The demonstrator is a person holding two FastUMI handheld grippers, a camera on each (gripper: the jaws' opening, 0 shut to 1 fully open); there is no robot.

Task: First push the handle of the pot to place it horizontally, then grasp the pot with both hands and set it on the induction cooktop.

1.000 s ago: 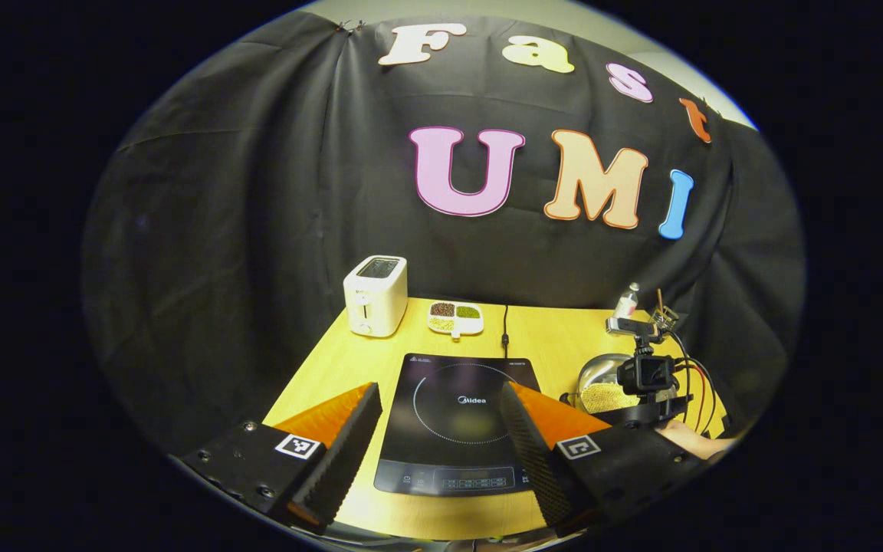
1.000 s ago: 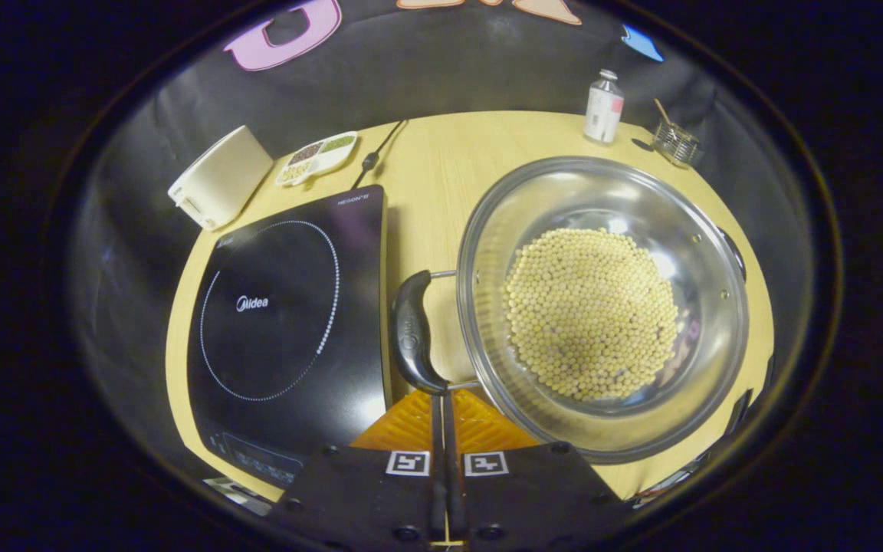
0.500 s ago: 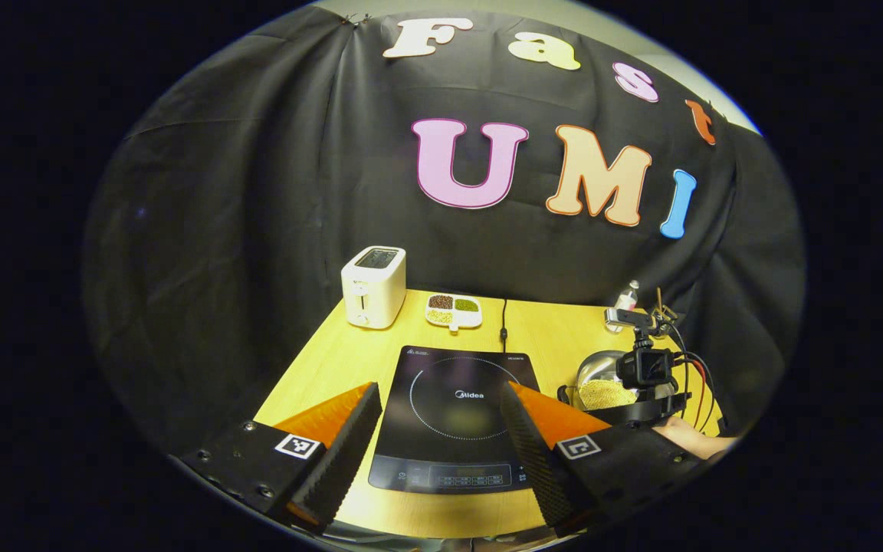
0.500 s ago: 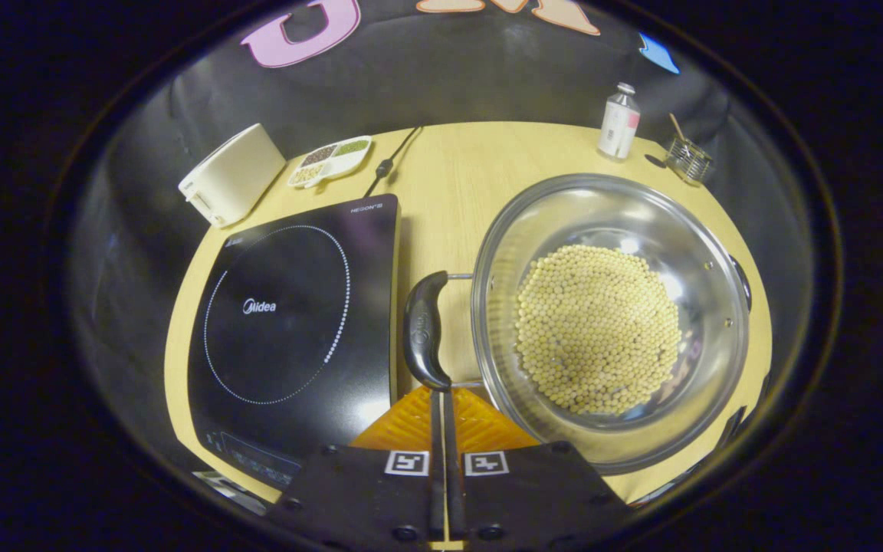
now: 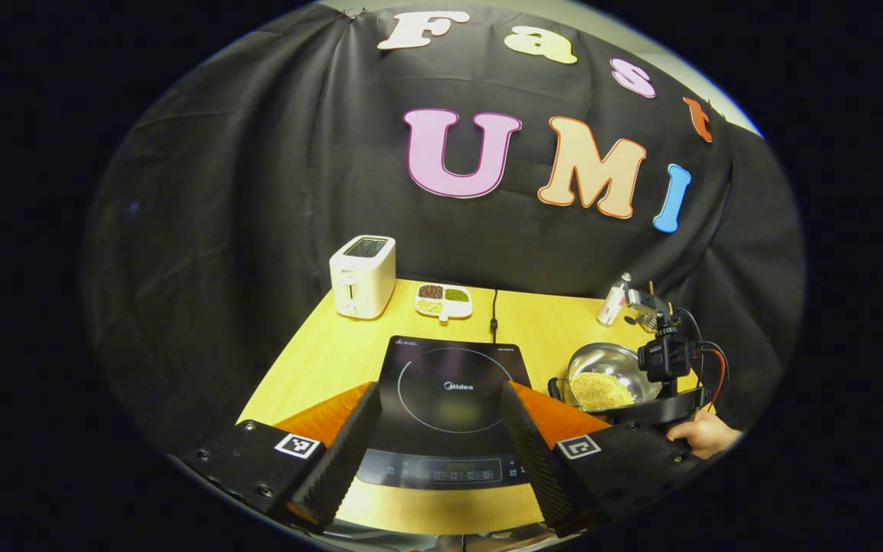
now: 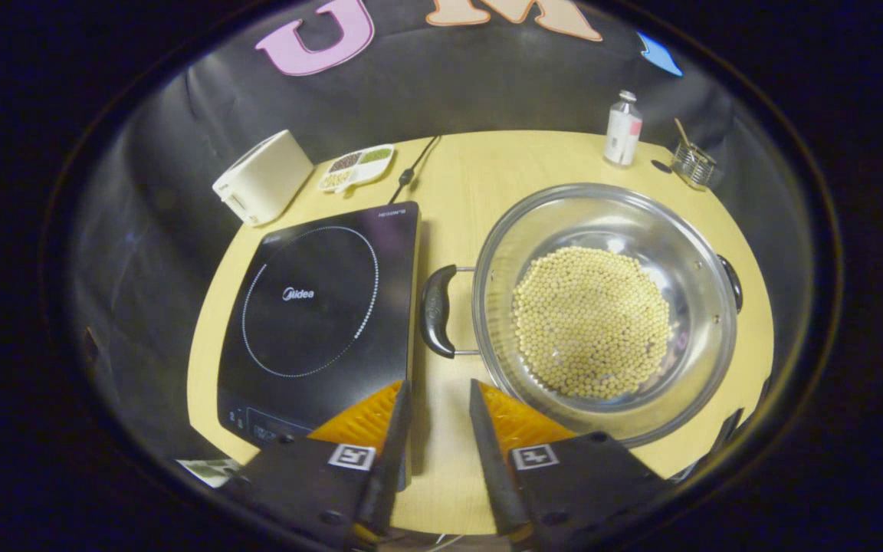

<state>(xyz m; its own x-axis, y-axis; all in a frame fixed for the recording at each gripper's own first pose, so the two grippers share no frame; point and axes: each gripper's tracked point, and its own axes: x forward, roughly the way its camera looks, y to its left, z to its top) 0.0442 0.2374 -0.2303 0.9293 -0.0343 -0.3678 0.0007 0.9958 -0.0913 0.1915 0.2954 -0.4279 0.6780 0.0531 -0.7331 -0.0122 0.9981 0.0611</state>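
We see the left gripper (image 5: 435,437) with its fingers spread wide, holding nothing, the black glass induction cooktop (image 5: 445,399) lying flat between and just beyond them on the yellow wooden table (image 5: 319,360). Off past the right finger sits the round steel pot of pale beans (image 5: 602,381), with the right gripper (image 5: 660,395) and the hand (image 5: 706,433) holding it just beside it. In the right gripper view, we see the right gripper (image 6: 438,418) with fingers parted to a narrow gap, gripping nothing, above bare table. The pot (image 6: 602,307) stands ahead and right of its fingertips; its black side handle (image 6: 435,310) points toward the cooktop (image 6: 319,307), which lies left of the fingers. Further back we note a white toaster (image 6: 261,184), a divided white dish of grains (image 6: 356,167), a small white bottle (image 6: 623,129) and a small glass jar (image 6: 693,163).
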